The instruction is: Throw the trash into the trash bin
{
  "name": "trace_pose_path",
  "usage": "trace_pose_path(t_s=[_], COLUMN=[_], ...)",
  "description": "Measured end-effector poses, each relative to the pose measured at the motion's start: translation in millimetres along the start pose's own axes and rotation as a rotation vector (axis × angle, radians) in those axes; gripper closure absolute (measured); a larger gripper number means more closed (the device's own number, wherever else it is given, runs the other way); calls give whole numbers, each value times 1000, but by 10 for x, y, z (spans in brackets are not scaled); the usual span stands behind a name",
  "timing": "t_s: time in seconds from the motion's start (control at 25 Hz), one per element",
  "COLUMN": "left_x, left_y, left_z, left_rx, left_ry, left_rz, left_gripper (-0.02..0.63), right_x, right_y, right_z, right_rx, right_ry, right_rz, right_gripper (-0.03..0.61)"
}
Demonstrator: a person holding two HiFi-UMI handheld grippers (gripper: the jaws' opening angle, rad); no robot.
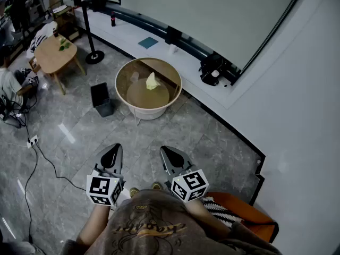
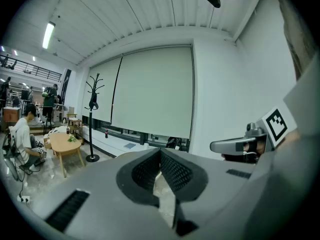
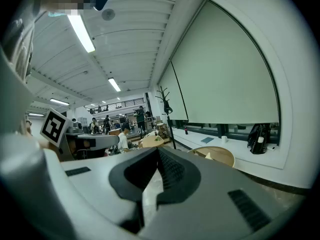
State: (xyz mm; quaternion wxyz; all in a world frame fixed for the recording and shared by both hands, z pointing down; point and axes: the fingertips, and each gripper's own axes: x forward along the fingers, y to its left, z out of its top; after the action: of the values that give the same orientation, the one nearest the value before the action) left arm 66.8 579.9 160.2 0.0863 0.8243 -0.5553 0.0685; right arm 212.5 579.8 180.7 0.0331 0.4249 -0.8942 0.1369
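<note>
head view checked first. noted trash [image 1: 152,82], a crumpled pale yellow-green tissue, resting on the glass top of a round table [image 1: 118,86], near the centre of that top. found standing on end: long axis close to upright, narrow peak pointing up, broader base down on the glass. confirmed in right gripper view as a small pale peak [image 3: 207,155] rising above the table top.

located trash bin [image 1: 101,99]: black, rectangular, on the grey stone floor [image 1: 212,142], just beside the round table on its left, not touching it. mouth facing up, longer side of the mouth running away from the wearer. contents not discernible.

left gripper [image 1: 112,153] held over the floor, well short of table and bin, pointing ahead toward them. jaws pressed together tip to tip with nothing between, verified in left gripper view [image 2: 160,153]. right gripper [image 1: 170,154] alongside, apart from the left, pointing the same way. jaws likewise closed on nothing, verified in right gripper view [image 3: 157,153]. neither in contact with the trash.

also recorded: wooden table [image 1: 53,54] and coat stand [image 1: 87,31] at far left, well apart from the bin; seated person [image 1: 8,84] at the left edge; cable [image 1: 42,158] trailing across the floor.
</note>
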Motion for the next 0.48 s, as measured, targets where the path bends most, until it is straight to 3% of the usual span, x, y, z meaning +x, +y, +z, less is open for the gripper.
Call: trace_pose_path(t_s=[0.32, 0.48], left_x=[-132, -133], left_y=[37, 86], left_z=[-118, -150], left_rx=[20, 21], left_ry=[14, 16], left_rz=[-38, -54], left_gripper=[597, 597], right_x=[19, 7], right_y=[257, 284], right_z=[-61, -77], right_rx=[23, 8], right_ry=[0, -8], right_rz=[62, 47], right_gripper=[558, 558])
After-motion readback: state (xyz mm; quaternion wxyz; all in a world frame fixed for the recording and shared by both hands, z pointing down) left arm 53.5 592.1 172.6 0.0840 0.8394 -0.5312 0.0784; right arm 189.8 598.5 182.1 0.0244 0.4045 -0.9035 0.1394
